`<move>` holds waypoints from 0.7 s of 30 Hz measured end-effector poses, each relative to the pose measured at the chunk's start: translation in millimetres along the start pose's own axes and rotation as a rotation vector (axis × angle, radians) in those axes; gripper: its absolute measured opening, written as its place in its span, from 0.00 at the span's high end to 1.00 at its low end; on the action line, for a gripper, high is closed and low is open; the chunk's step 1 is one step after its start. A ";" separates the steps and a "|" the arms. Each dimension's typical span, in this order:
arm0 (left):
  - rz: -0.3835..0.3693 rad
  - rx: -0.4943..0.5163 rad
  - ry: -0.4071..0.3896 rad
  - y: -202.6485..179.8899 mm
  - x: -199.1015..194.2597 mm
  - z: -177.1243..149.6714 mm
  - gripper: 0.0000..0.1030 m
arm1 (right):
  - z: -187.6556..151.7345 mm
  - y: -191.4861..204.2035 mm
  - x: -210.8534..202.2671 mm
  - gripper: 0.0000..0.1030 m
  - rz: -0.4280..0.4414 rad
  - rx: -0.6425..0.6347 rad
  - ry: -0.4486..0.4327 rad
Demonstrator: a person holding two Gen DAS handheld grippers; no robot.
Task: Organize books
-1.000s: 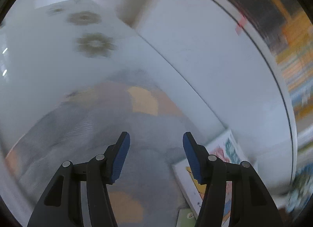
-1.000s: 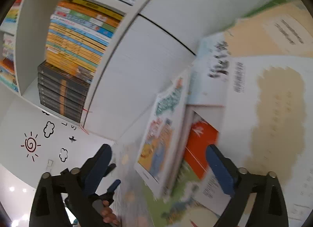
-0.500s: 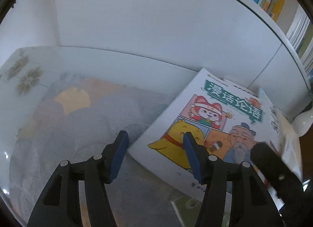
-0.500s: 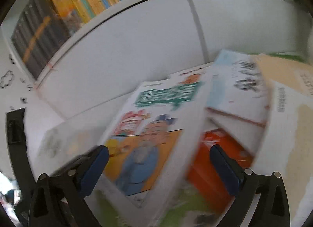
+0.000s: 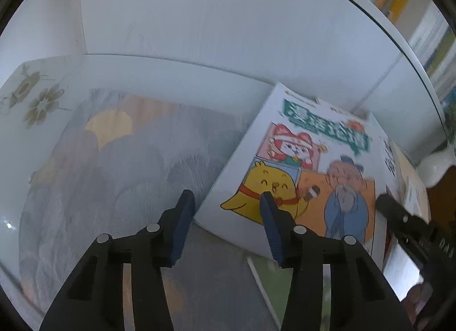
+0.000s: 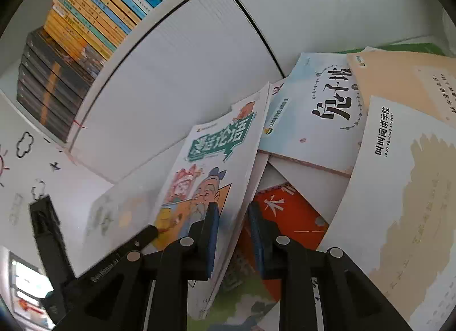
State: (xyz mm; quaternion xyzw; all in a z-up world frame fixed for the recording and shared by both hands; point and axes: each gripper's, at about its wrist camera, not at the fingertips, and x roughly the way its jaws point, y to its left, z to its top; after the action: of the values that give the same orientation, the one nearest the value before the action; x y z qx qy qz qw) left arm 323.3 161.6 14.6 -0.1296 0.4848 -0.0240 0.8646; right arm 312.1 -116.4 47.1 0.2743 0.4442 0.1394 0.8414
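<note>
Closing my right gripper [image 6: 232, 234] from wide open onto the cartoon book [image 6: 211, 165], tilted beside the orange book [image 6: 290, 211], I keep the narrowing left gripper [image 5: 225, 217] empty, so lifting seems next.

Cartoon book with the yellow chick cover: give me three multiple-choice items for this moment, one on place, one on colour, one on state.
1. Where is the right gripper on the cartoon book?
A. its lower edge
B. its title banner
C. nowhere near it

2. What colour is the title banner?
A. red
B. green
C. black

3. How does the cartoon book sit?
A. flat under the pile
C. upright on the shelf
B. tilted, one edge lifted

Answers: 1 A, the closing jaws straddle its lower edge. 2 B, the banner is green with white characters. 3 B, it slants up over the orange book.
</note>
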 end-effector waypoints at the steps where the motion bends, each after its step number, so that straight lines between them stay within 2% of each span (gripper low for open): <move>1: 0.000 0.008 0.013 -1.2 -2.4 -2.1 0.58 | -3.5 -3.2 -6.0 0.83 0.011 0.001 0.012; 4: -0.009 0.028 0.049 -7.7 -11.9 -18.8 0.58 | -14.0 -7.9 -19.5 0.90 0.020 -0.036 0.059; 7: -0.025 0.042 0.076 -11.0 -23.4 -40.0 0.58 | -29.6 -9.0 -37.2 0.90 0.027 -0.077 0.087; 12: -0.039 0.046 0.154 -20.4 -51.5 -86.9 0.59 | -54.9 -14.1 -71.0 0.92 0.072 -0.050 0.117; 16: -0.079 0.036 0.263 -26.9 -78.1 -144.8 0.60 | -84.5 3.8 -110.0 0.92 0.119 -0.113 0.146; 17: -0.090 0.016 0.296 -29.0 -86.5 -168.4 0.60 | -94.9 7.2 -123.2 0.93 0.128 -0.148 0.151; 21: -0.099 -0.020 0.331 -34.2 -121.7 -229.8 0.60 | -145.0 11.7 -165.7 0.93 0.149 -0.227 0.223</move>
State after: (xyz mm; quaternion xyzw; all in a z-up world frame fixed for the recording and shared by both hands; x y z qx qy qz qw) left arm 67.8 102.8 10.3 -0.1563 0.6136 -0.0828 0.7695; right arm 98.8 -137.2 99.3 0.1925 0.4946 0.2805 0.7998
